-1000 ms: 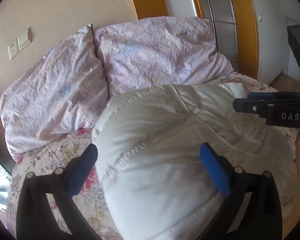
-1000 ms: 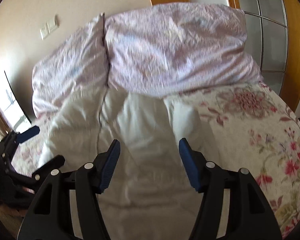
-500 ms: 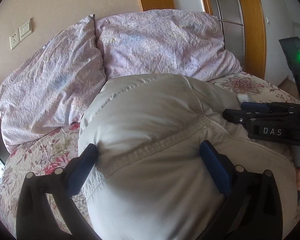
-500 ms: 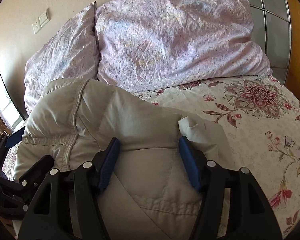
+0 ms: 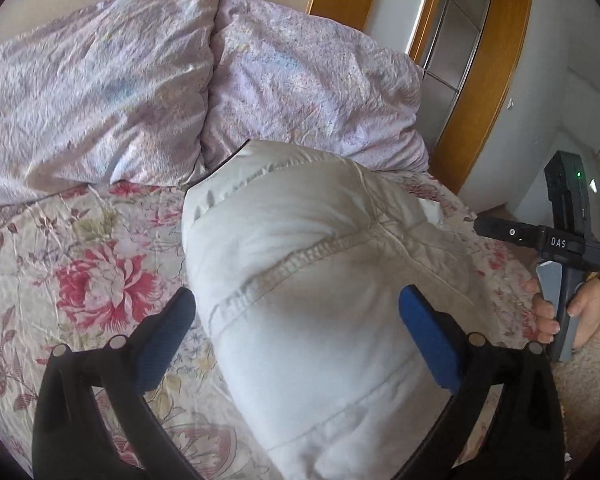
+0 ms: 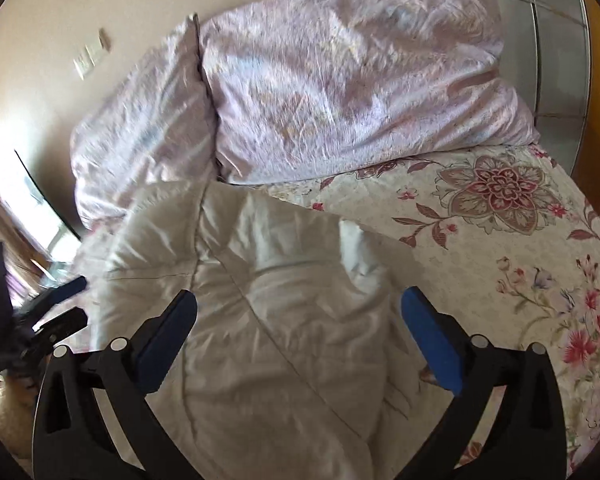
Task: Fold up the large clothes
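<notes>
I see the pale quilted jacket bunched in a puffy heap on the floral bedspread, just short of the two lilac pillows at the head of the bed. My left gripper has its blue fingers spread wide; the jacket bulges up between them, lying against the right finger while the left one stands off it over the bedspread. My right gripper has just been opening, and its fingers now stand fully apart with the jacket lying loose between them, neither pad pressing on it. From the left wrist view I can see my right hand wrapped around the other gripper's handle at the bed's edge.
</notes>
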Demonstrator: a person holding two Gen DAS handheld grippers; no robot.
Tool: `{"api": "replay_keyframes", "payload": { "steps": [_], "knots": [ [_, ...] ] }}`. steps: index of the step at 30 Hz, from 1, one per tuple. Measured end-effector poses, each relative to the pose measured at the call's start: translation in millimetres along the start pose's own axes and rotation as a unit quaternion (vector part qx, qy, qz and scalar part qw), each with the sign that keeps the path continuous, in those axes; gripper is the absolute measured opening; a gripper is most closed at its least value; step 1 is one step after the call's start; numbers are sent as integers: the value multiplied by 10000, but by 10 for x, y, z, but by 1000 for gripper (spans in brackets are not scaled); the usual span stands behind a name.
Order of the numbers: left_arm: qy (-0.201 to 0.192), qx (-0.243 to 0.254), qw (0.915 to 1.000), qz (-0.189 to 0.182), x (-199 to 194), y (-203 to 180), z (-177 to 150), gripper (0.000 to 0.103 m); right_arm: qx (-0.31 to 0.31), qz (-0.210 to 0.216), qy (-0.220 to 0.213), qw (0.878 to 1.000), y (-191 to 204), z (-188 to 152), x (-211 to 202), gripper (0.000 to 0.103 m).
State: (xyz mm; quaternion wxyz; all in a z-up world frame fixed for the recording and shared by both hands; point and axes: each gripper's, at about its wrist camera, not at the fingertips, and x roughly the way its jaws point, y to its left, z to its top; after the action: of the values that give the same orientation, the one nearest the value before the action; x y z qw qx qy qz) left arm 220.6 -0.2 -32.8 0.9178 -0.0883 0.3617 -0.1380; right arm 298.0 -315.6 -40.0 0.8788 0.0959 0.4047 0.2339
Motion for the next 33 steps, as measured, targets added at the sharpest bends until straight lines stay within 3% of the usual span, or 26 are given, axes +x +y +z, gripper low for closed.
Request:
{"api": "replay_keyframes", "payload": {
  "steps": [3, 7, 15, 19, 25, 33],
  "knots": [
    [357, -372, 9983, -255, 54, 225, -29, 101, 611, 292, 703, 9952, -282, -21, 89, 102],
    [579, -991, 9919, -543, 191, 449, -107, 101, 1244, 343, 1455, 9809, -566, -177, 349, 102],
    [822, -1744, 9721, -1332, 433, 572, -183, 101, 1968, 1338, 1869, 9531, -786, -342, 657, 102],
    [832, -1824, 9691, -1440, 483, 567, -206, 101, 1817, 1602, 1950, 9504, -684, -320, 749, 102],
    [879, -1888, 9655, -1562, 456, 663, -223, 101, 1237, 1508, 2246, 9547, -301, -224, 912, 102],
    [894, -1776, 9657, -1671, 434, 697, -256, 101, 1127, 1725, 2329, 9504, -267, -194, 927, 102]
  ]
}}
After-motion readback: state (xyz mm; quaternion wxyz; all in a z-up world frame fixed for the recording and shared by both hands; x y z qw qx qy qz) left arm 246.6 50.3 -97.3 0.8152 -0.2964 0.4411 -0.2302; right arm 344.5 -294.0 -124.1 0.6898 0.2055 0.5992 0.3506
